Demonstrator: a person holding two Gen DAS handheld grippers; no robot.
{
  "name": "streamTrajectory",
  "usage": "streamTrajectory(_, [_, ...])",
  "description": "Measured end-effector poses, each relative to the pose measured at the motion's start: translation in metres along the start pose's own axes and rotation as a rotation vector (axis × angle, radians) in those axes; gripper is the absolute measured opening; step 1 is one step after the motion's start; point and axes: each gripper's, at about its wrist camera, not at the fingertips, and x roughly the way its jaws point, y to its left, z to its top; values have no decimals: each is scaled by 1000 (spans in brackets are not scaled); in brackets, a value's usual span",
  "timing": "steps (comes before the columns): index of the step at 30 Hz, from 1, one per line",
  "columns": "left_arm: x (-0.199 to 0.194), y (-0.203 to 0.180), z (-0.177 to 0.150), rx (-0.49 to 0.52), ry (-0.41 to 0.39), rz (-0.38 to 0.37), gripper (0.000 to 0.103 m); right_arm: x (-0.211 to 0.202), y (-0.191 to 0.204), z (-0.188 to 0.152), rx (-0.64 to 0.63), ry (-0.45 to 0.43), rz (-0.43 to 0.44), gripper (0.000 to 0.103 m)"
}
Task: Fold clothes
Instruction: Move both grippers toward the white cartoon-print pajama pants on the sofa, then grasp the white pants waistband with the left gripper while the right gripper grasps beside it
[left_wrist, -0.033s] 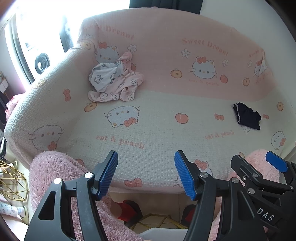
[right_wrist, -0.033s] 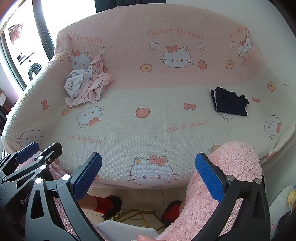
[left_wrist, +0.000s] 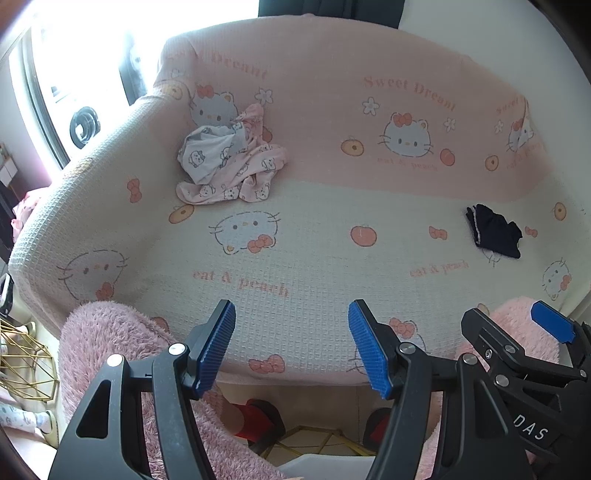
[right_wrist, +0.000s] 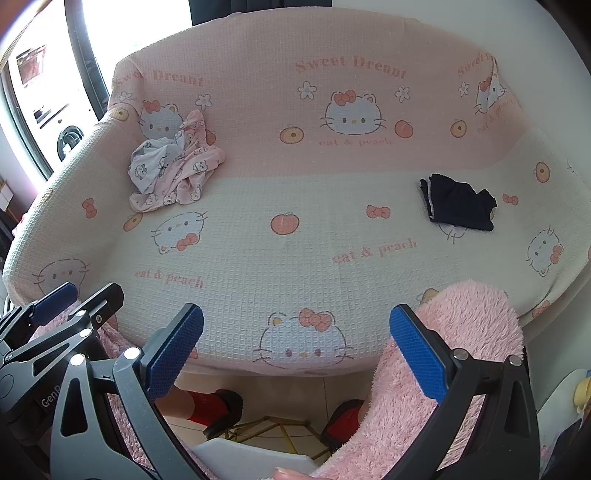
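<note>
Nothing has moved: both claws, left (left_wrist: 291, 347) and right (right_wrist: 295, 350), hang wide open and empty over the sofa (right_wrist: 295, 266) edge (pink heap (right_wrist: 173, 166) back left, dark garment (right_wrist: 460, 203) lying far right).

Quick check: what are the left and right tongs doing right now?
Left tongs: open, holding nothing.
Right tongs: open, holding nothing.

Sofa under a cartoon-cat cover, two garments lying on it.
I am seeing the sofa (right_wrist: 295, 258) wearing a pink-and-cream waffle cover; a crumpled pink-and-white printed garment (right_wrist: 173, 170) is lying far left against the backrest, and a folded dark garment (right_wrist: 460, 203) is sitting well apart on the right of the seat.
</note>
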Motion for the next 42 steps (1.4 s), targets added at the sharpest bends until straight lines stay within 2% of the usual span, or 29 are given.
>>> streamTrajectory(3, [3,2,3,43,-13,1,66,-1,1,3,1,7,10,102])
streamTrajectory(6, [7,4,11,67,-30,-18,66,2,-2,7,-17,19,69,102])
streamTrajectory(10, [8,19,25,24,-70,-88,66,8,-3,11,-29,26,95,102])
streamTrajectory(11, [12,34,29,10,-73,-104,66,13,0,18,-38,28,104,102])
streamTrajectory(17, [47,96,62,-75,-59,-3,66,46,23,68,-100,47,158,102])
streamTrajectory(20, [78,127,83,-142,-29,-5,66,65,40,89,-135,47,177,102])
streamTrajectory(25, [145,171,125,-258,26,-18,66,120,91,138,-222,100,205,101])
streamTrajectory(28, [194,189,150,-301,63,-21,66,151,122,165,-264,124,202,95])
streamTrajectory(32, [250,202,186,-289,83,-40,66,200,167,206,-310,111,196,94])
streamTrajectory(37, [316,223,223,-232,100,5,66,254,222,261,-365,7,186,92])
streamTrajectory(39, [338,233,227,-233,97,-19,66,285,249,281,-404,-36,166,92])
streamTrajectory(42, [358,245,228,-252,108,-50,66,326,275,294,-451,3,185,87])
